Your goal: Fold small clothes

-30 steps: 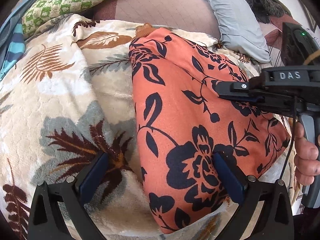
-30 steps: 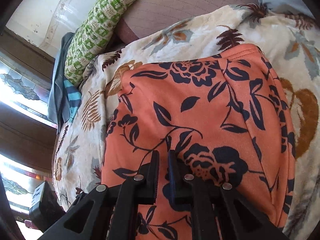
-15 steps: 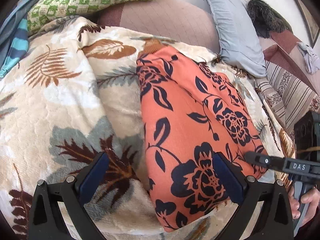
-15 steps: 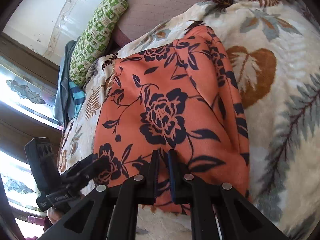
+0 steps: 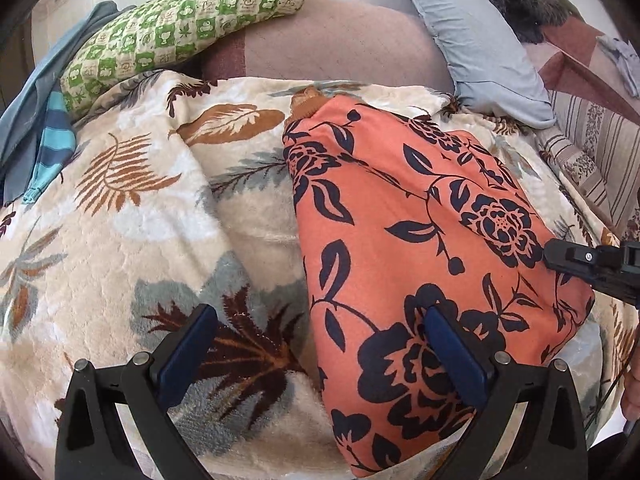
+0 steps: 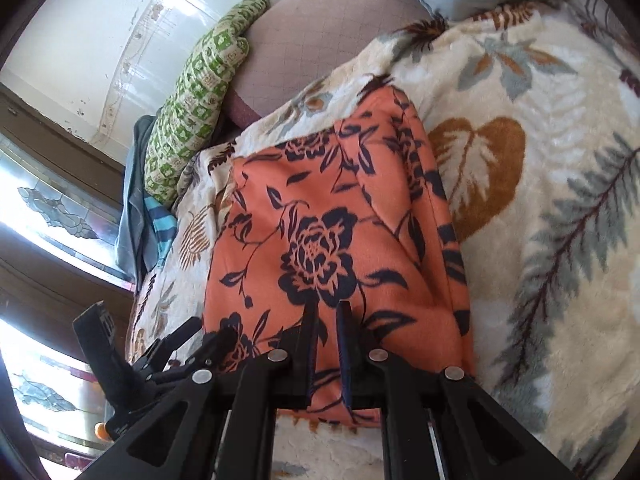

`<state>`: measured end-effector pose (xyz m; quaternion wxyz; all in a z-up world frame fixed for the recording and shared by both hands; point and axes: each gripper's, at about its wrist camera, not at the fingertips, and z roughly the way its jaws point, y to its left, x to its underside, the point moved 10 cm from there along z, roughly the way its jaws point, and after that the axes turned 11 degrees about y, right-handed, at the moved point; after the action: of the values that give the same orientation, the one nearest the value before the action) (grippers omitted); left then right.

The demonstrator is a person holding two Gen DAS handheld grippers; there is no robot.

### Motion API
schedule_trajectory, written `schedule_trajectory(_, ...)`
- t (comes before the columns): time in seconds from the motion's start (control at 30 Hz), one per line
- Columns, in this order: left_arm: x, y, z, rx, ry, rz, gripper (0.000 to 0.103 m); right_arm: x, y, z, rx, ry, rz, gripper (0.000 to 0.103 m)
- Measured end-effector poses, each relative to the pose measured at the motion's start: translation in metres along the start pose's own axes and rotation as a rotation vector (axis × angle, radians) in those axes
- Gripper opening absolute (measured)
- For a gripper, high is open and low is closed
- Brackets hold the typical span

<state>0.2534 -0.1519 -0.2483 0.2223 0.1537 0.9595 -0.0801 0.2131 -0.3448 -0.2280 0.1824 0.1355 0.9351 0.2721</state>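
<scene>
Jaws on the left gripper (image 5: 320, 344) stand wide apart, gripping nothing; one blue finger (image 5: 188, 354) hangs over the blanket (image 5: 120, 240), the other over the near part of the orange floral garment (image 5: 420, 248). Right gripper (image 6: 326, 344): jaws drawn almost together, a narrow slit between them. They sit over the garment's near edge, but whether any cloth is pinched in that slit I cannot tell; the fingertips hide the contact.

Garment position: lying on the leaf-print blanket on the bed, already doubled into a compact oblong, long axis running away from the left gripper toward the pillows. Layered edges show along its right side in the right wrist view.

Step in hand, as I judge it: a late fold or a final tidy. The piece looks mostly folded. Next move probably calls for taking one short end with both grippers and bringing it over the other, or pressing the stack flat. The plush blanket may drag at the cloth.

Hard to make out:
- what kind of garment it is; no sleeve or waistband is clear.
- a tan knit scrap (image 5: 306, 100) at the far end, which may be part of the garment or something under it.
- the garment's nearest corner, cut off behind the left gripper's frame.
- the green checked pillow (image 5: 180, 28) and blue striped cloth (image 5: 52, 148) sit well apart, uninvolved.
</scene>
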Motion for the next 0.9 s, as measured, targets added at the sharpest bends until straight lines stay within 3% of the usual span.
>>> schedule_trajectory(0.1, -0.002, -0.005, 0.000, -0.031, -0.009, 0.031, 0.103, -0.004, -0.012, 0.017, 0.035, 0.032, 0.056, 0.012)
schedule_trajectory(0.27, -0.004, -0.013, 0.006, -0.080, -0.028, 0.089, 0.103, -0.012, -0.008, 0.027, 0.107, 0.038, 0.028, 0.012)
schedule_trajectory(0.43, -0.008, -0.007, 0.001, -0.015, 0.007, 0.021, 0.103, -0.035, 0.004, 0.019, 0.106, -0.037, 0.005, 0.011)
schedule_trajectory(0.57, -0.014, 0.000, -0.007, -0.024, -0.031, -0.009, 0.103, -0.045, -0.003, 0.039, 0.122, 0.006, 0.021, 0.011)
schedule_trajectory(0.7, -0.006, -0.009, 0.010, -0.048, 0.030, 0.056, 0.103, -0.049, -0.002, 0.045, 0.134, 0.021, 0.021, 0.011)
schedule_trajectory(0.9, -0.007, -0.012, 0.007, -0.081, 0.006, 0.082, 0.103, -0.068, 0.006, 0.044, 0.146, -0.025, -0.029, 0.011)
